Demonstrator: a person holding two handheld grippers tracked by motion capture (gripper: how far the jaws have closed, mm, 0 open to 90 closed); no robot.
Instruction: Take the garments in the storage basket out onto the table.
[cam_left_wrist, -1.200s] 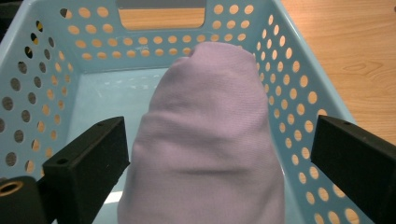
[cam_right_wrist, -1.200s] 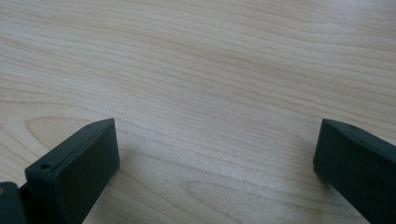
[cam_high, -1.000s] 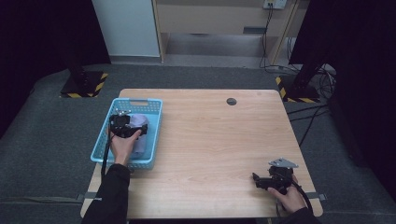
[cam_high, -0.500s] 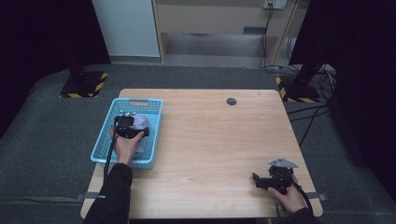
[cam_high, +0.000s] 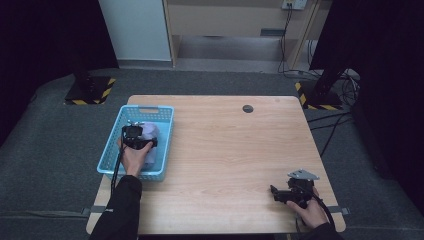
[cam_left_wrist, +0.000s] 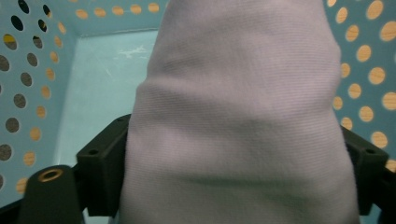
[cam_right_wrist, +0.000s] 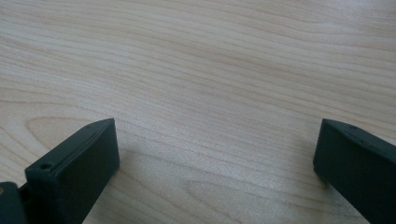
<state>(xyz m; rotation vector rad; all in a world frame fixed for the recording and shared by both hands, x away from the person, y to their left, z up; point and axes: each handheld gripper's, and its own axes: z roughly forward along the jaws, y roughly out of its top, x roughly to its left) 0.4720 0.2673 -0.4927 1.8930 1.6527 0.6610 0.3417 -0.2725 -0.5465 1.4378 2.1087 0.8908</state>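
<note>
A light blue perforated basket (cam_high: 165, 145) stands on the left of the wooden table (cam_high: 235, 145). A lavender cloth (cam_high: 151, 134) lies inside it. My left gripper (cam_high: 135, 131) is down in the basket over the cloth. In the left gripper view the cloth (cam_left_wrist: 238, 116) bulges between its wide-spread black fingers (cam_left_wrist: 105, 168) and hides their tips; the basket wall (cam_left_wrist: 28, 93) stands behind. My right gripper (cam_high: 275, 193) rests at the table's front right corner, open and holding nothing (cam_right_wrist: 215, 154) over bare wood.
A small dark round spot (cam_high: 247, 108) sits near the table's far edge. Black stands with yellow-black striped bases (cam_high: 90, 92) flank the table on the grey floor, with cables (cam_high: 340, 130) at the right.
My left hand and gripper have shifted slightly to the right inside the basket. The right gripper has not moved.
</note>
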